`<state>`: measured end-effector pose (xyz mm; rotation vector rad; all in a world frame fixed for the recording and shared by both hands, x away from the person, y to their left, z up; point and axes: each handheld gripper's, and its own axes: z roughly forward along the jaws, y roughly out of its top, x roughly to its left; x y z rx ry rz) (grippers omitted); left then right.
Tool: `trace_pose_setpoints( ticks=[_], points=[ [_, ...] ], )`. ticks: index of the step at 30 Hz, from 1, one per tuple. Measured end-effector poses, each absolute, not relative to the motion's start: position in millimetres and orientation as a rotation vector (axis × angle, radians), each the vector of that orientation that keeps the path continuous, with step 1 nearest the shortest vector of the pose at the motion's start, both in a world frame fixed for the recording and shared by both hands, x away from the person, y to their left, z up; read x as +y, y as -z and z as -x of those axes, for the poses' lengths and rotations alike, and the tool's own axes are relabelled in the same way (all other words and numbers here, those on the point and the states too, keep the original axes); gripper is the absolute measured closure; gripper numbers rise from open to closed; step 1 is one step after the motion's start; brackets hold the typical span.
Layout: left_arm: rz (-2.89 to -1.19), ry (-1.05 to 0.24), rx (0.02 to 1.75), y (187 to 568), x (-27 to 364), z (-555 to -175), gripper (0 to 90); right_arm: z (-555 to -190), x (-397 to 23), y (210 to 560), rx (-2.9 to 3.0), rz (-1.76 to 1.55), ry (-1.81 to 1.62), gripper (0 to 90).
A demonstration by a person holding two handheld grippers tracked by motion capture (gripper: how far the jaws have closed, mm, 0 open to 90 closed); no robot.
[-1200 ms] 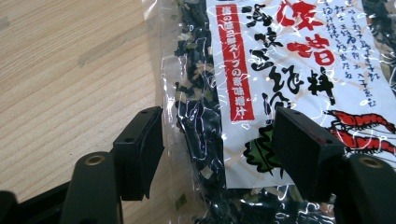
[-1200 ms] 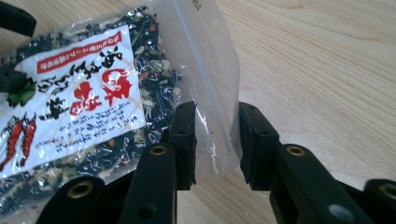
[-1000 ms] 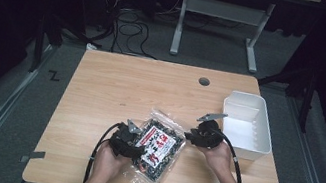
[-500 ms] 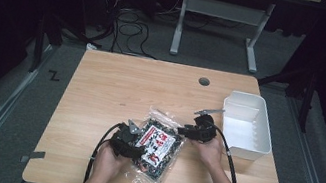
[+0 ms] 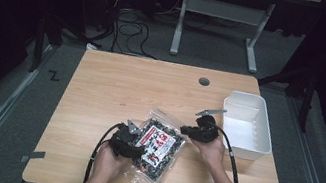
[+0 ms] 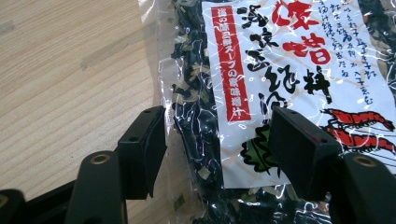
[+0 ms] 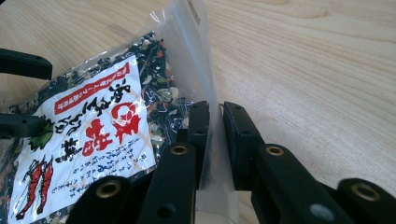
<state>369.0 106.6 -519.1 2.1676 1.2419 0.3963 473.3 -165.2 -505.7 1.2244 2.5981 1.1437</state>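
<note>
A clear bag of dried dark flakes [image 5: 156, 146] with a white and red printed label lies on the wooden table [image 5: 126, 85] near its front edge. My left gripper [image 5: 135, 150] is at the bag's left side. In the left gripper view its jaws [image 6: 224, 140] straddle the bag [image 6: 280, 56] and press on its filled body. My right gripper [image 5: 189, 131] is at the bag's upper right edge. Its jaws have just been closing, and in the right gripper view they [image 7: 215, 116] pinch the bag's clear sealed strip beside the label [image 7: 93, 126].
A white plastic bin [image 5: 265, 135] stands at the table's right edge, just beyond my right hand. A round cable hole [image 5: 204, 81] sits near the far edge. Cables trail from both grippers toward the front edge.
My right gripper has shifted left onto the bag's edge and its jaws have closed on the clear strip. The left gripper and the bag have stayed in place.
</note>
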Motion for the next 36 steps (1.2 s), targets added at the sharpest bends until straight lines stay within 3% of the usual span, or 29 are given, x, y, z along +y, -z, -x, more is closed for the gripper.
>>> trace_pose_setpoints(
  ticks=[10, 36],
  points=[
    [-2.134, -0.386, 1.256, 519.1, 109.5, -368.8, 35.1, -467.6, -168.1, 496.5, 2.573, -1.154, -1.176, 89.1],
    [-2.062, -0.378, 1.265, 515.8, 115.6, -366.9, 34.6, -445.9, -190.7, 408.4, 2.497, -0.918, -1.156, 89.1]
  ],
)
